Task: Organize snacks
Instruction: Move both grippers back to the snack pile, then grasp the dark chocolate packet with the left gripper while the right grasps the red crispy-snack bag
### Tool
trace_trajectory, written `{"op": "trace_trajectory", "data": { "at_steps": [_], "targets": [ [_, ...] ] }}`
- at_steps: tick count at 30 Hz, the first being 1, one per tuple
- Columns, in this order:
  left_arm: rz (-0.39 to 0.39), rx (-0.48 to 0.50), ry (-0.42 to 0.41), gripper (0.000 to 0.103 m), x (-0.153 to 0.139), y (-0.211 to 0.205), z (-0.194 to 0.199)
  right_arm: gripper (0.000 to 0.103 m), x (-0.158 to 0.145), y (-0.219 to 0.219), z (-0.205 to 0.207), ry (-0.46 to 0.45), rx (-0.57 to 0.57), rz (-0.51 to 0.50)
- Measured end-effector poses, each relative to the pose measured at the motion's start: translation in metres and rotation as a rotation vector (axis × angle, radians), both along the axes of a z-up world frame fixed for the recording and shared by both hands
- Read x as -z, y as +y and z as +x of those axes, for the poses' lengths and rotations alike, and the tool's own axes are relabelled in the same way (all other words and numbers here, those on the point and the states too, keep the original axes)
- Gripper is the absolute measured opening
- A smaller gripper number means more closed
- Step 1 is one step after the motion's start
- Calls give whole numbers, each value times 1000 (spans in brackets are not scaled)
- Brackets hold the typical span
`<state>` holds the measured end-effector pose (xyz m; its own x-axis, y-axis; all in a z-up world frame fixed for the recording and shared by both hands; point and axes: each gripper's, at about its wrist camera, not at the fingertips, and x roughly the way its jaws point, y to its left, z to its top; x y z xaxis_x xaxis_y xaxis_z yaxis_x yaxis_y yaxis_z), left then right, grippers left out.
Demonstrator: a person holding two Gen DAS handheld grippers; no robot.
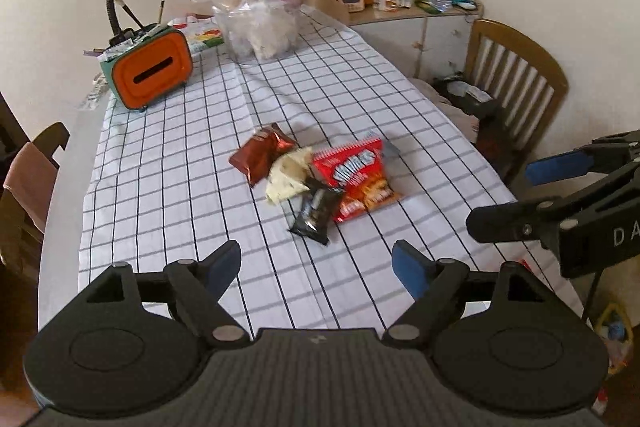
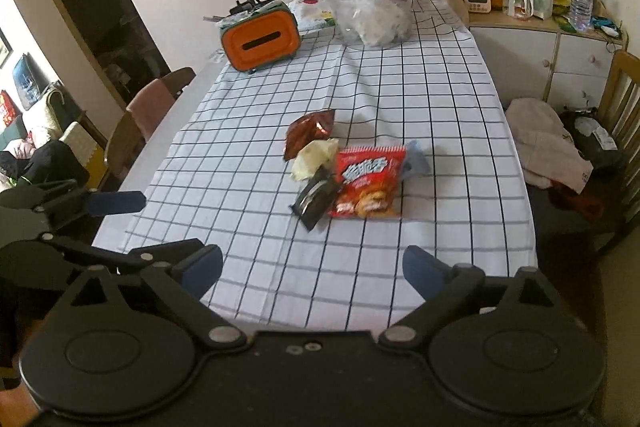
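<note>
Hovering over the near surface, the left claw and right claw gape wide, both empty. The snacks lie heaped mid-surface, overlapping. Take one outer packet by its free edge.

Left gripper: black plastic body showing two round discs, ribbed middle plate, silver screws shining at arm joints, blue pads sitting on fingers. Right gripper: looking same, white letters "DA" showing at 3 o'clock.
</note>
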<state>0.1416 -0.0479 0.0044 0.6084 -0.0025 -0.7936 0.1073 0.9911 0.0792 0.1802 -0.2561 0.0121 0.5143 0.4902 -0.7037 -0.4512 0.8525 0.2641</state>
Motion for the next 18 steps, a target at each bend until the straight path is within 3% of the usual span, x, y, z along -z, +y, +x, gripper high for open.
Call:
{"op": "trace_trajectory", "data": {
  "at_steps": [8, 18],
  "targets": [
    [35, 7, 26, 83, 24, 5, 49, 97, 17, 14, 65, 33, 17, -65],
    [1, 100, 103, 83, 75, 17, 100, 97, 62, 41, 140, 133, 67, -144]
  ]
}}
